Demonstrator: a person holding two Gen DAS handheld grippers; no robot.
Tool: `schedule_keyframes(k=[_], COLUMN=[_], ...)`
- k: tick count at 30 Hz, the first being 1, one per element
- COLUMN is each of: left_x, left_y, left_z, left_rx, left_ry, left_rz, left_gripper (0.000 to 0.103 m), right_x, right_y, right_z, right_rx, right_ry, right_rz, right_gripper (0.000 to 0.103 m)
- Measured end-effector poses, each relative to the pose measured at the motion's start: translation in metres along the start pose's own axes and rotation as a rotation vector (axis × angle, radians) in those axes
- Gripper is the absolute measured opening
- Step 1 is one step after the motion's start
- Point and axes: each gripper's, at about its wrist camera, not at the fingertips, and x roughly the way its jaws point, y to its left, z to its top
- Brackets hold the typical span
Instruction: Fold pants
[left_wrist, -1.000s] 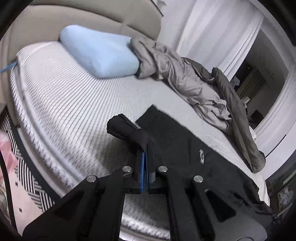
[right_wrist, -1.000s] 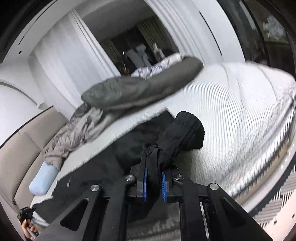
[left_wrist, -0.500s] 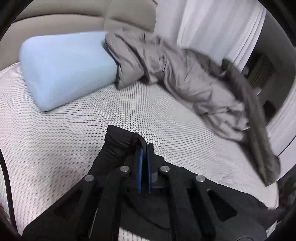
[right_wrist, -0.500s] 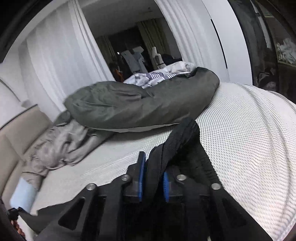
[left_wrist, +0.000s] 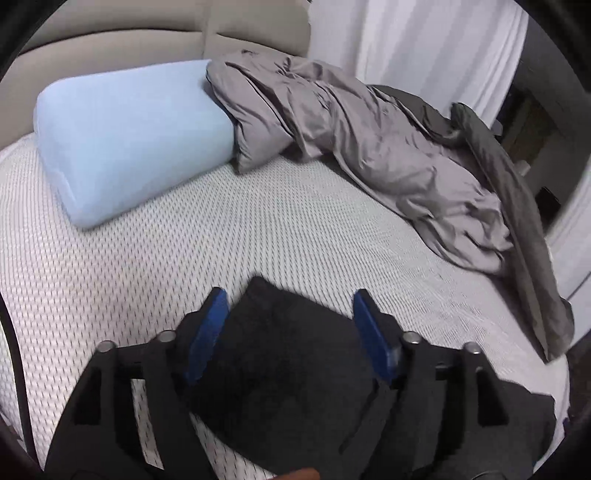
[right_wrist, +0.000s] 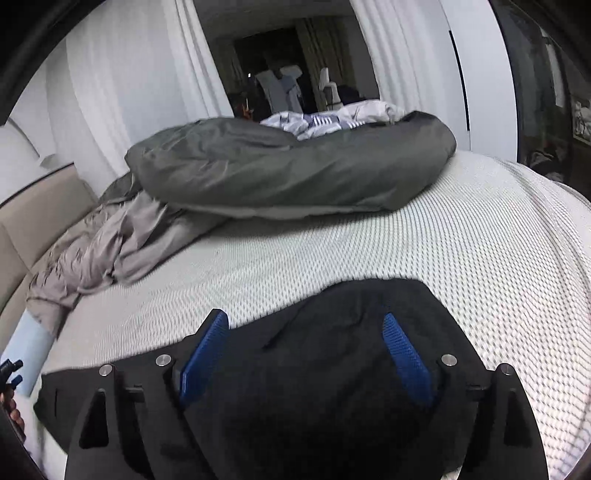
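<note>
The black pants (left_wrist: 288, 373) lie flat on the white mesh mattress (left_wrist: 258, 229), one corner reaching out between the fingers of my left gripper (left_wrist: 290, 295). Its jaws are opening wide, and the blue pads (left_wrist: 207, 332) stand clear of the cloth. In the right wrist view the pants (right_wrist: 332, 387) spread under my right gripper (right_wrist: 304, 315). Its jaws are opening too, and neither blue pad (right_wrist: 404, 354) presses the fabric. At that view's far left edge, the left gripper's tip (right_wrist: 9, 371) and a person's hand (right_wrist: 14, 413) show.
A light blue pillow (left_wrist: 125, 140) lies by the beige headboard (left_wrist: 147, 33). A crumpled grey sheet (left_wrist: 369, 155) and a dark green duvet (right_wrist: 295, 173) run along the far side of the bed, with white curtains (right_wrist: 140, 92) behind.
Both grippers, shut on bunched ends of the pants, carried them across the bed toward the far side. Both have since opened and let go, and the cloth now lies flat.
</note>
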Motion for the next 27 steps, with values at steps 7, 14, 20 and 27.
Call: schedule_keyframes(k=[7, 14, 20, 27], left_x=[-0.045, -0.065, -0.032, -0.029], left_y=[0.003, -0.010, -0.010, -0.015], left_z=[-0.060, -0.130, -0.163, -0.168], left_rx=[-0.084, -0.069, -0.089, -0.085], left_ry=[0.029, 0.100, 0.217, 0.210], left_rz=[-0.048, -0.091, -0.080, -0.042], left_gripper=[0.101, 0.102, 0.101, 0.101], right_x=[-0.048, -0.064, -0.035, -0.023], right_y=[-0.038, -0.101, -0.152, -0.159], right_z=[-0.039, -0.077, -0.107, -0.095], right_rx=[0.123, 0.284, 0.540, 0.629], right_ry=[0.034, 0.141, 0.223, 0.167], right_rz=[0.071, 0.105, 0.267, 0.244], right_gripper=[0.091, 0.096, 0.086, 0.020])
